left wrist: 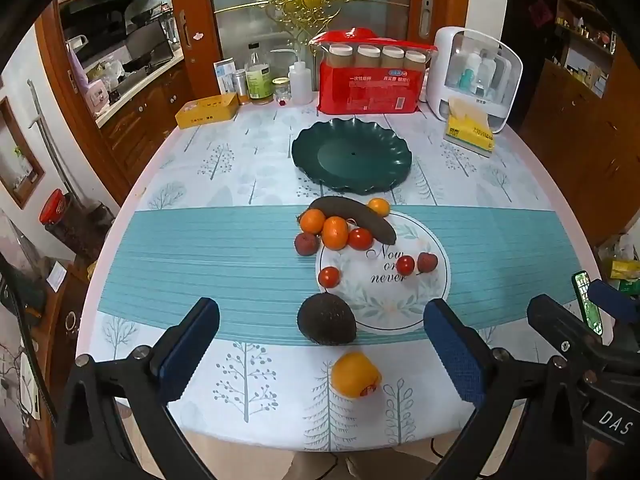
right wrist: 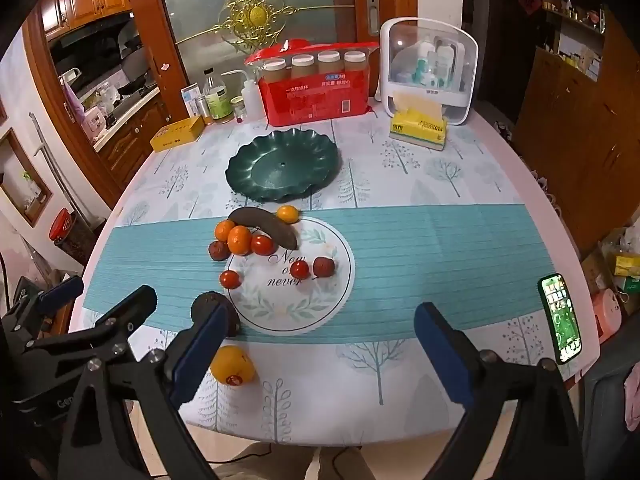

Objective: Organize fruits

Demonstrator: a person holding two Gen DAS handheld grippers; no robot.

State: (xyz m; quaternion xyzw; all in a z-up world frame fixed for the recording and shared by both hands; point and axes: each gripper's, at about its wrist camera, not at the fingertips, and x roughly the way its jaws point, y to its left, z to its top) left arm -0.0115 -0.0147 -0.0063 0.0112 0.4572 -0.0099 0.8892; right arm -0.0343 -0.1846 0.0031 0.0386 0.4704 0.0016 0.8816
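- Left wrist view: the left gripper was spread wide and held nothing, poised above the near edge of the table.
- Between its blue pads lay an avocado and, nearer the camera, a yellow-orange fruit bearing a sticker.
- Beyond these, a dark banana lay among three oranges, three tomatoes and two dark red fruits.
- The green scalloped plate stood farther back, with no fruit on it.
- The right gripper appeared at the right margin, its fingers apart.
- Right wrist view: the right gripper was likewise wide open and unloaded, over bare tablecloth.
- Its left pad partly covered the avocado; the yellow-orange fruit lay just beside that pad.
- The banana and the small fruits lay between the avocado and the green scalloped plate.
- A lit phone lay near the table's right edge.
- A red package and a yellow tissue pack stood behind the plate.
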